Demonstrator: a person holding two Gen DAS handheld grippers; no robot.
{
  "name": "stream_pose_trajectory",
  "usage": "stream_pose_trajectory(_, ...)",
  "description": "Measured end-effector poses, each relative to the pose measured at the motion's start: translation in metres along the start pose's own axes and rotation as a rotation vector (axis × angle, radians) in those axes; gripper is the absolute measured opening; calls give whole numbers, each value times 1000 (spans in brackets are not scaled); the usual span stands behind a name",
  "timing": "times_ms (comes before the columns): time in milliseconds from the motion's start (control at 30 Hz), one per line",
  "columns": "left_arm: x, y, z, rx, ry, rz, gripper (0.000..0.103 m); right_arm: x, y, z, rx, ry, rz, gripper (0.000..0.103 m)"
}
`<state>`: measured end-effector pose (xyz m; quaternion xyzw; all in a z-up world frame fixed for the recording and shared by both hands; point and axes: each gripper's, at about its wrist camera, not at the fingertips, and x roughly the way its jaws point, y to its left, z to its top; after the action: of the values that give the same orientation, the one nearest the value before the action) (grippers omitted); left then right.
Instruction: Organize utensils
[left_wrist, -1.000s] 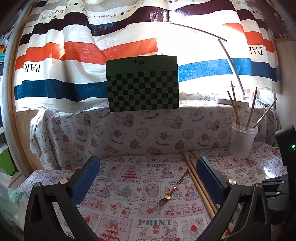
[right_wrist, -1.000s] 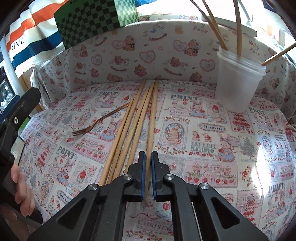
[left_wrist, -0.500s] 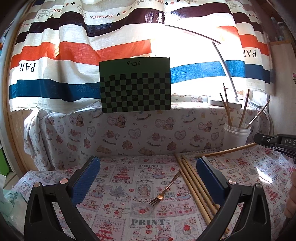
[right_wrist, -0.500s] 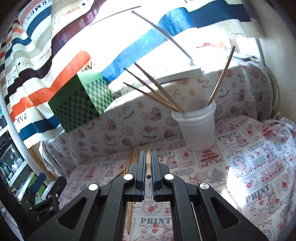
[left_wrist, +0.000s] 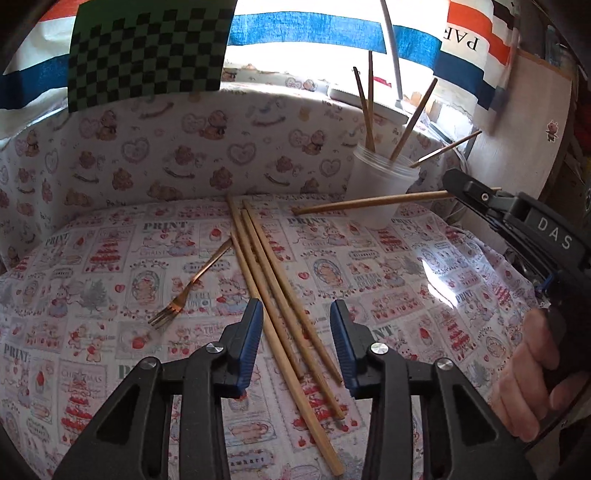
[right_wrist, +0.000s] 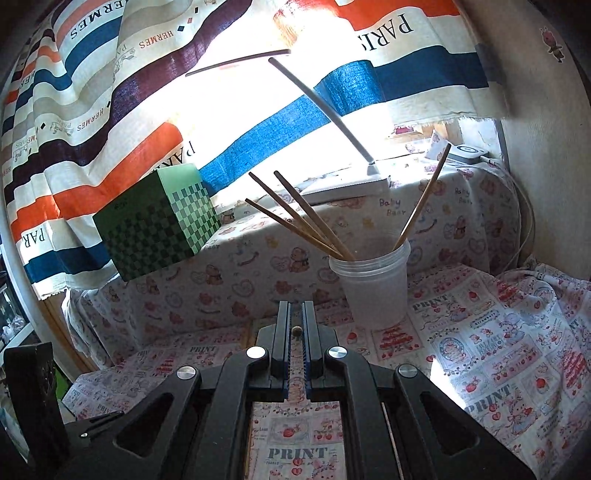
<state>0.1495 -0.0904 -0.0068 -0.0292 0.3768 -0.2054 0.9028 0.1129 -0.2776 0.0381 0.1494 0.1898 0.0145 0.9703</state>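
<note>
Left wrist view looks down on a printed tablecloth (left_wrist: 369, 280) with three loose chopsticks (left_wrist: 275, 295) lying side by side, running from the back of the table toward the camera. The left gripper (left_wrist: 296, 339) hangs above them with its jaws partly apart; they have just been closing, the chopsticks lie below the gap, and the blue pads touch none of them. A copper-coloured fork (left_wrist: 192, 282) lies just left of the chopsticks, its handle tip reaching their side and its tines pointing toward the camera.

At the back right stands a translucent plastic cup (left_wrist: 380, 188) holding four chopsticks that lean outward. In front of the cup the right gripper (left_wrist: 452, 192) comes in from the right edge, clenched on one chopstick (left_wrist: 369, 203) held nearly level, which crosses the cup's face. A person's hand (left_wrist: 532, 373) grips its handle.

Right wrist view shows the same grip end-on: the held chopstick's round tip (right_wrist: 296, 331) sits between the closed blue pads. The cup (right_wrist: 373, 288) stands just beyond and to the right, three sticks leaning left, one right. Behind it a green checkered box (right_wrist: 155, 229) rests on the cloth-covered ledge, and a white lamp (right_wrist: 332, 110) arches before the striped curtain (right_wrist: 92, 122).
</note>
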Motion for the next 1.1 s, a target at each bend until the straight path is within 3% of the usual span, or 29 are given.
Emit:
stream_pose_trajectory(200, 20, -7, -11, 18, 91, 73, 35, 0, -4, 1, 18, 1, -6, 6)
stream_pose_trajectory(367, 30, -3, -16, -16, 132, 111, 27, 0, 0, 0, -5, 2, -18, 6)
stream_pose_trajectory(400, 29, 0, -16, -34, 131, 104, 25, 0, 1, -1, -12, 0, -19, 6)
stream_pose_trajectory(467, 28, 8, -15, -70, 137, 96, 7, -1, 4, -1, -23, -6, -21, 6)
stream_pose_trajectory(633, 27, 19, -13, -125, 146, 44, 7, -1, 5, -2, -32, -7, -25, 6)
stream_pose_trajectory(900, 31, -13, -16, 43, 117, 157, 13, 2, 1, -2, -23, 6, -37, 6)
stream_pose_trajectory(933, 31, -13, -15, 39, 118, 161, 18, 2, 1, -2, -24, 7, -38, 6)
stream_pose_trajectory(1000, 33, -9, -14, 22, 123, 191, 47, 3, 1, -2, -25, 7, -38, 6)
stream_pose_trajectory(1033, 36, -6, -14, 7, 140, 201, 78, 3, 2, -2, -28, 7, -39, 6)
stream_pose_trajectory(1067, 39, -1, -15, -20, 155, 195, 86, 3, 3, -2, -32, 7, -40, 6)
stream_pose_trajectory(1100, 39, -1, -14, -15, 146, 194, 84, 3, 3, -3, -36, 6, -42, 6)
